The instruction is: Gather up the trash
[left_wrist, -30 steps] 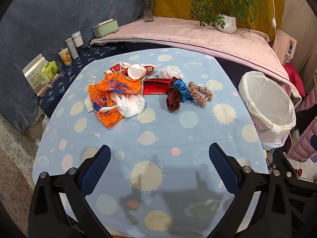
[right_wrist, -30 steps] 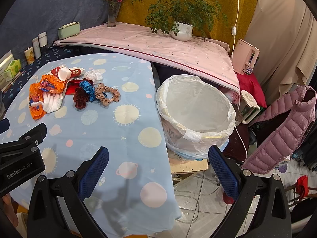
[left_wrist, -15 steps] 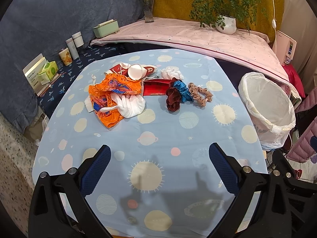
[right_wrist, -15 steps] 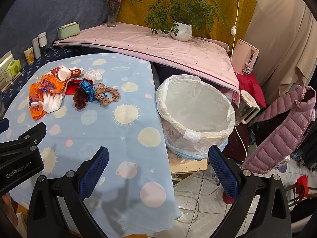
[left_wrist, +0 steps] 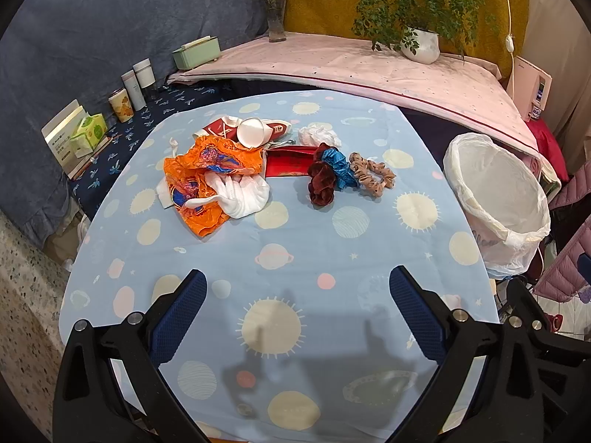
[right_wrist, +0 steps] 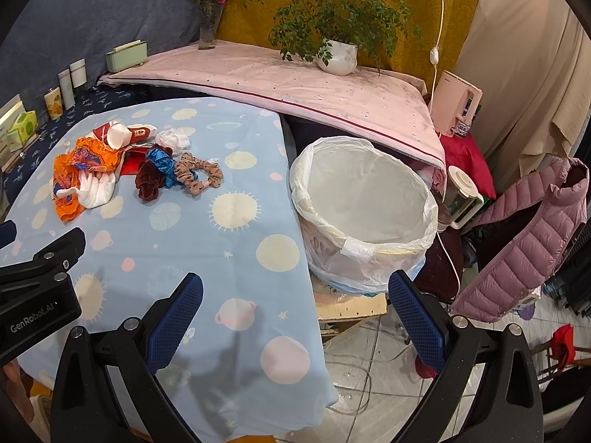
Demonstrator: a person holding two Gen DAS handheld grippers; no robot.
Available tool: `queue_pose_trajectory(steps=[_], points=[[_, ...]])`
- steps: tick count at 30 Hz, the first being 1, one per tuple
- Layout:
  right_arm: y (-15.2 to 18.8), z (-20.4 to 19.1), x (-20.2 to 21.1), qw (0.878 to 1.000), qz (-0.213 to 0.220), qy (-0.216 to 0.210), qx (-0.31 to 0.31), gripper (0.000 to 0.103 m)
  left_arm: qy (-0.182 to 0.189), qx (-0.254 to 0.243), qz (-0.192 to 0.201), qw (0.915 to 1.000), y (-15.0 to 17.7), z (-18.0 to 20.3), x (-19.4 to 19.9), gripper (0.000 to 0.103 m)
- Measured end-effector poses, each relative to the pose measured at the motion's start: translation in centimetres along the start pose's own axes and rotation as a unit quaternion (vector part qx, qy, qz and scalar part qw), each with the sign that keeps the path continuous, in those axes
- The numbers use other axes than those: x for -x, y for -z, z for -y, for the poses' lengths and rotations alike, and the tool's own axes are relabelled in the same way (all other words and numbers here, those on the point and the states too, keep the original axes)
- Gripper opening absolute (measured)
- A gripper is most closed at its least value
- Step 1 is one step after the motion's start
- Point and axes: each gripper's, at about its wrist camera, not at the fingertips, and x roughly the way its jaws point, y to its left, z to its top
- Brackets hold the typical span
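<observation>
**Trash pile waits at the far side, both grippers empty**

The main risk is sorting. The pile mixes rubbish with things that may not be rubbish: 3 hair scrunchies lie touching one another just beside the red packet, and a careless sweep could carry them into the bin. The orange wrapper is thin and crumpled, with a white cloth-like item resting on it, so a pinch on 1 could drag the other or slip off. The white crumpled tissue is light and may drop on the way across. The lined trash bin stands off the table's right edge, on a low stand as far as I can tell, so a short release would land on the floor.

The left gripper hangs spread wide and empty above the near edge of the table; the pile lies well apart from it, toward the far-left part of the cloth. The right gripper is also spread and empty, over the table's near-right corner, with the bin near it ahead and the pile well away to its left. The white paper cup sits at the pile's far end.
</observation>
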Motion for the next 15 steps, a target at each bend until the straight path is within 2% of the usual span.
queue_pose_trajectory(steps=[15], points=[[0.02, 0.21, 0.17, 1.0, 0.0, 0.001, -0.003, 0.096, 0.003, -0.005, 0.003, 1.0, -0.1, 0.51, 0.14, 0.095]])
